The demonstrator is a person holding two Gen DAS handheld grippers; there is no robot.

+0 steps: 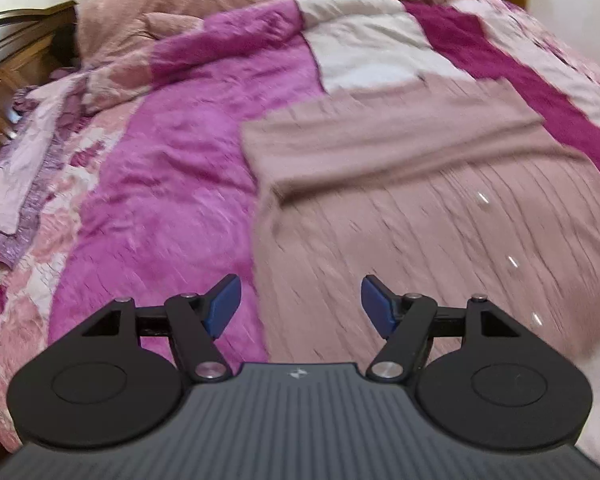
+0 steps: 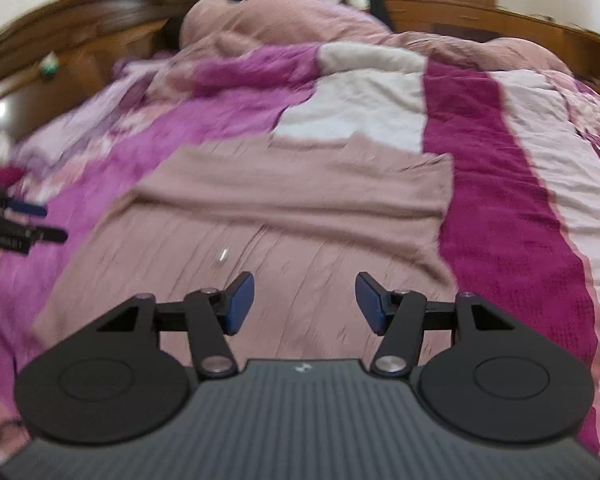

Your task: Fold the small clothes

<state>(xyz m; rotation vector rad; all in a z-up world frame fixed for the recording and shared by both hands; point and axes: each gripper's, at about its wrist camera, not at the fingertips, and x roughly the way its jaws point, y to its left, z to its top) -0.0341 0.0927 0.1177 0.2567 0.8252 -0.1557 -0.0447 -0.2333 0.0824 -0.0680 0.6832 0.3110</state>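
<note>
A dusty-pink ribbed garment point(image 1: 420, 216) lies flat on the bed, its far part folded over into a band point(image 1: 396, 144). It also shows in the right wrist view point(image 2: 260, 240), with the folded band point(image 2: 300, 188) across it. My left gripper point(image 1: 300, 306) is open and empty, hovering above the garment's near left edge. My right gripper point(image 2: 304, 302) is open and empty above the garment's near part. The left gripper's fingers point(image 2: 24, 220) show at the left edge of the right wrist view.
The bed is covered by a pink, magenta and white patchwork quilt point(image 1: 172, 168), bunched up with a pink blanket point(image 2: 284, 24) at the far end. A wooden headboard point(image 2: 72, 20) stands behind. A wooden bedside unit point(image 1: 8, 64) is at the left.
</note>
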